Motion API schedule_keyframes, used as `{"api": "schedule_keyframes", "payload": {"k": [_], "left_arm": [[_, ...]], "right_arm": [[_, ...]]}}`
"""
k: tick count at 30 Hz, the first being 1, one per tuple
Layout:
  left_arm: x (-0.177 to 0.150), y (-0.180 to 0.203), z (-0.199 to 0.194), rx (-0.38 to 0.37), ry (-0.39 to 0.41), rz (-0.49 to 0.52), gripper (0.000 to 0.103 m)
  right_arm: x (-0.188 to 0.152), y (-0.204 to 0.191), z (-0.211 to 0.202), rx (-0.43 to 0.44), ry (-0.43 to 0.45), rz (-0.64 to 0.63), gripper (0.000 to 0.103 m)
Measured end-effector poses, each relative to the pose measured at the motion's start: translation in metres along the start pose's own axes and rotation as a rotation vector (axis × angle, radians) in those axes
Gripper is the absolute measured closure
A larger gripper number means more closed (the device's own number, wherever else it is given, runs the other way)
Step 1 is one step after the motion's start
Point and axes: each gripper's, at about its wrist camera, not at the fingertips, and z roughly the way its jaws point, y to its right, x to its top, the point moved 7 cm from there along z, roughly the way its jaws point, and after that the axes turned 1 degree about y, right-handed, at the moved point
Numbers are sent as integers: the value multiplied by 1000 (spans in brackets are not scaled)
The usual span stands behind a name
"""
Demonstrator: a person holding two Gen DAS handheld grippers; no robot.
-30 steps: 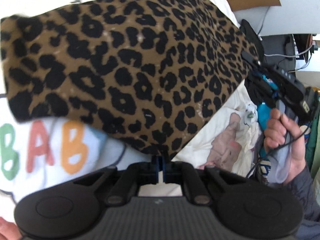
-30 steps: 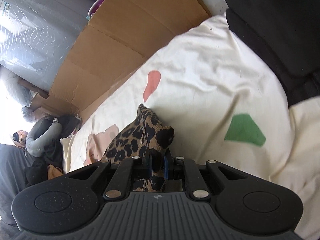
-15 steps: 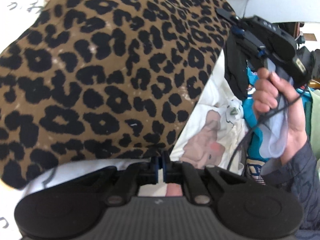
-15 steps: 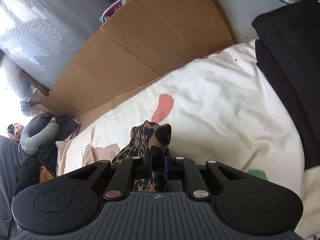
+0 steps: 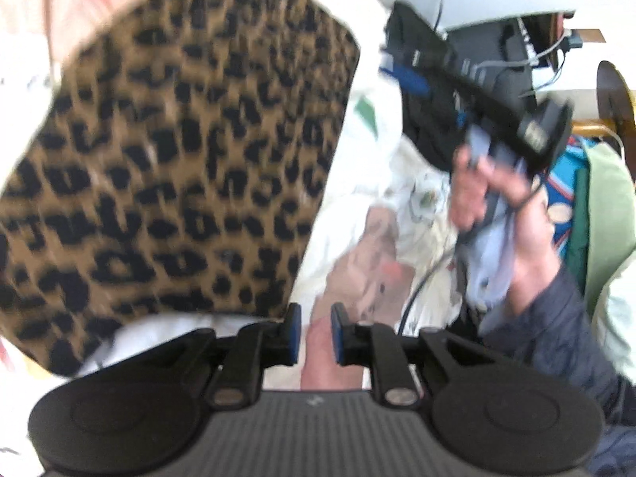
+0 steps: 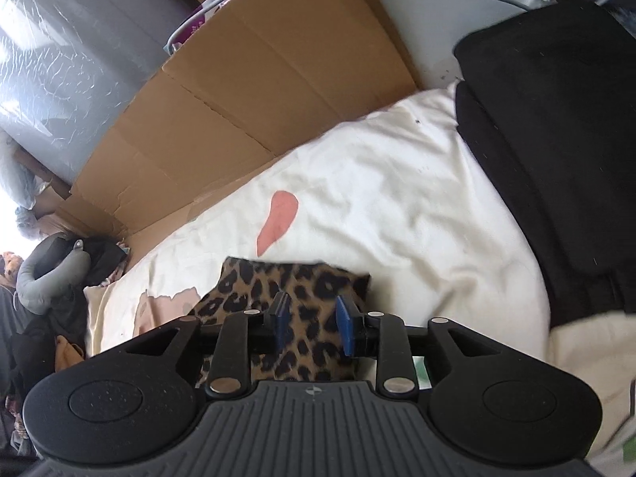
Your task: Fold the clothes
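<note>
A leopard-print garment [image 5: 171,167] fills the left of the left wrist view, blurred, over the white patterned bedsheet [image 5: 357,183]. My left gripper [image 5: 315,334] has its jaws opening; only bedsheet shows between the blue pads, and the garment's corner ends just beside the left pad. In the right wrist view the same garment [image 6: 246,286] lies flat on the sheet under my right gripper [image 6: 312,322]. Its jaws are opening, with the fabric between them and the pads clear of it. A hand [image 5: 512,214] holds the right gripper [image 5: 477,91] at the upper right of the left wrist view.
A cardboard sheet [image 6: 258,79] stands along the far edge of the bed. A black fabric mass [image 6: 556,159] lies at the right of the sheet [image 6: 397,198]. A grey neck pillow [image 6: 43,278] lies at the left. Green cloth [image 5: 608,214] and a pale blue garment [image 5: 493,278] are beside the hand.
Both grippers were shut on the leopard garment and have now parted their jaws, letting it go. The bunched corner in the right gripper has dropped flat. The left gripper has drawn back from the garment's corner.
</note>
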Motion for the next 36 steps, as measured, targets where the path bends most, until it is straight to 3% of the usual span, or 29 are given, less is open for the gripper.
{"api": "schedule_keyframes", "payload": {"k": [3, 10, 13, 19, 23, 25, 27, 29, 36], "left_arm": [[28, 3, -14, 74, 89, 79, 76], [94, -17, -47, 256, 272, 151, 64], [113, -27, -54, 304, 294, 175, 64], [124, -40, -43, 367, 284, 228, 64], [123, -44, -33, 383, 267, 250, 66], [122, -45, -30, 393, 261, 265, 72], [123, -45, -31, 397, 265, 271, 92], [123, -42, -34, 408, 269, 288, 99], [125, -39, -44, 414, 293, 312, 103]], "right_arm": [[-16, 3, -3, 2, -29, 20, 73], [-53, 6, 0, -4, -103, 48, 71], [-63, 7, 0, -5, -123, 55, 65], [-75, 10, 2, -8, -150, 67, 64], [-80, 9, 3, -2, -160, 68, 64], [-83, 9, 4, 3, -166, 70, 64], [-85, 8, 6, 6, -170, 73, 64], [-86, 6, 7, 9, -174, 72, 64], [-85, 4, 8, 18, -174, 89, 64]]}}
